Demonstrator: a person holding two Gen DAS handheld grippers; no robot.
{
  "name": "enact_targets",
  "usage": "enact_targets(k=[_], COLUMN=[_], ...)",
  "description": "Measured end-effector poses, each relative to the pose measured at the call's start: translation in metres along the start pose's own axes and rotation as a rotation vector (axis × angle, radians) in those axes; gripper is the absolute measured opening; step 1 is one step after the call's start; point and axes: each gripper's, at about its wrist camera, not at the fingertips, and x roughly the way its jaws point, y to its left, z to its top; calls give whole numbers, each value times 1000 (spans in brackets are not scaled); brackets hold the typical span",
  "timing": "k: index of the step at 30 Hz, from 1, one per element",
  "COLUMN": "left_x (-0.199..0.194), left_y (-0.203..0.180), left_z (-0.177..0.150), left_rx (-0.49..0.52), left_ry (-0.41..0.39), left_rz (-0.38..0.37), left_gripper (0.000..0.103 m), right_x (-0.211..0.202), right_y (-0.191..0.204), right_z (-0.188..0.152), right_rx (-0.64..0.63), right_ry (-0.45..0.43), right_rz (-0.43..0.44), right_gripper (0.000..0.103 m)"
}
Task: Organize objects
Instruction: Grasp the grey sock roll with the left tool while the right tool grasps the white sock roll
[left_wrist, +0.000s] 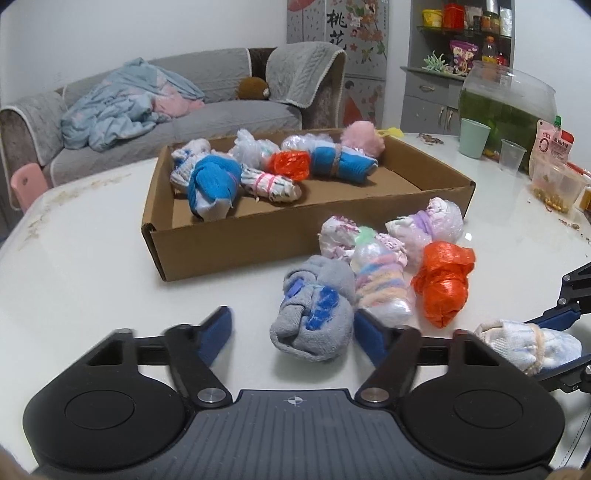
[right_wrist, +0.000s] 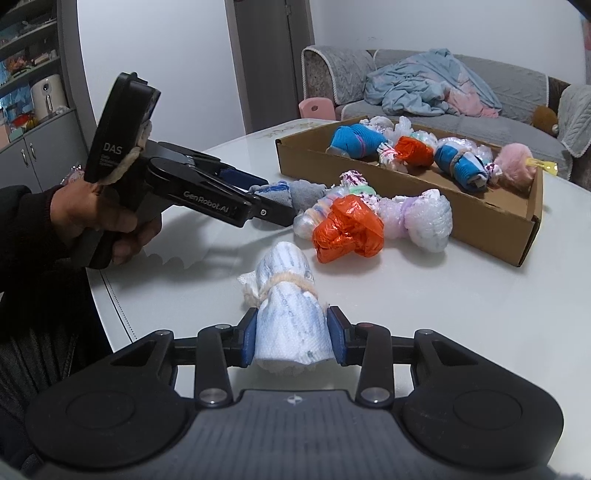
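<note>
A grey sock bundle with blue marks (left_wrist: 314, 321) lies on the white table (left_wrist: 92, 258) between the fingers of my left gripper (left_wrist: 293, 336). The right pad is against the bundle and the left pad stands apart from it, so the gripper is open. My right gripper (right_wrist: 293, 339) is shut on a white-and-blue cloth bundle tied with a cream band (right_wrist: 286, 306), low over the table. A cardboard box (left_wrist: 258, 236) behind holds several bundles. An orange bundle (left_wrist: 443, 280), a pastel striped one (left_wrist: 380, 280) and others lie in front of the box.
A fish tank (left_wrist: 506, 103), a green cup (left_wrist: 474, 137), a clear cup (left_wrist: 511, 155) and snack packets (left_wrist: 550, 147) stand at the table's far right. A grey sofa (left_wrist: 221, 110) is beyond the table. A person's hand (right_wrist: 96, 214) holds the left gripper (right_wrist: 273, 201).
</note>
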Motion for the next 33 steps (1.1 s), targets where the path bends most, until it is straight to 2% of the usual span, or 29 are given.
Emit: enact_targets(k=[2,4,18,28,33], left_x=[-1,-3,-58,-77,-66], left_y=[1,2,-4,-10,-5], left_z=[0,1,1,54,90], left_rx=[-5,-16,-38,-2,16], left_ry=[-7,-6,-66,-123,-135], left_rz=[-11,-12,41,60,70], left_gripper=[44,42,42,42,42], right_x=[-1,-2,-30,-73,-71], right_y=[-1,-2,-10,-39,-63], right_z=[0,-1,8,65,101], right_rx=[3,7,29,51,49], right_ry=[-1,-1,-41,-172,-204], right_rz=[3,6,8,-11,-40], right_gripper=[35,35,34,34,34])
